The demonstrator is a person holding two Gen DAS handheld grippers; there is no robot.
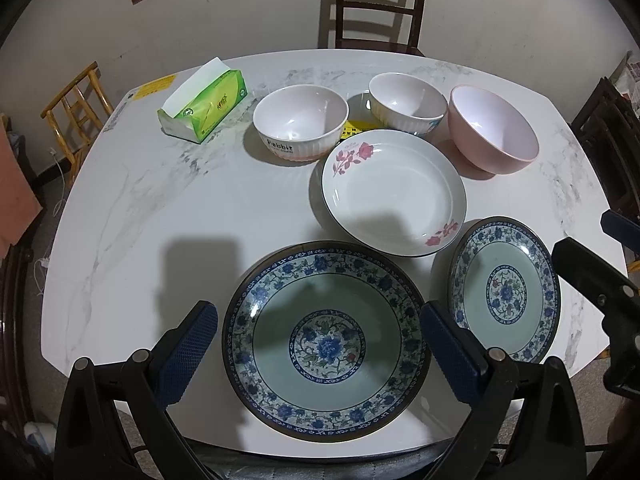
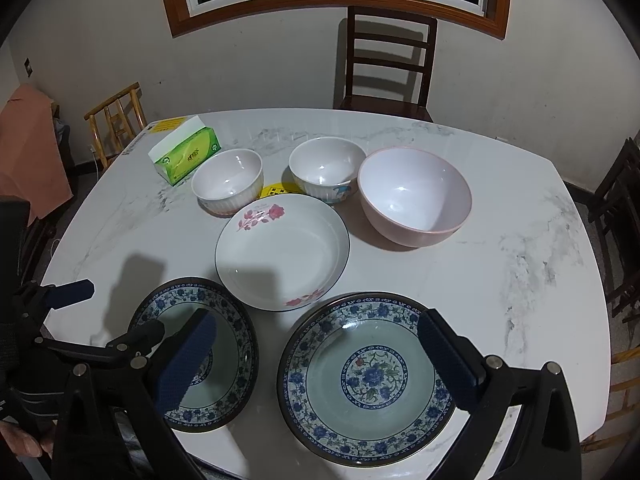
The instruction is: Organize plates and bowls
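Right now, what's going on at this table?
A person holds a gripper in each hand over a marble table; both are open and hold nothing. The left gripper hovers over one blue-patterned plate, the right gripper over the other blue-patterned plate. Behind them sit a rose-printed plate, two ribbed white bowls and a pink bowl, all separate. Nothing is stacked yet. A tissue box sits at the far left.

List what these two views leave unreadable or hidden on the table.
- Yellow sticker: right wrist view, partly covered by the rose plate and too small to read.
- Left blue plate: right wrist view, middle blocked by the right gripper finger.
- Ribbed bowl lettering: left wrist view, lower line too small.
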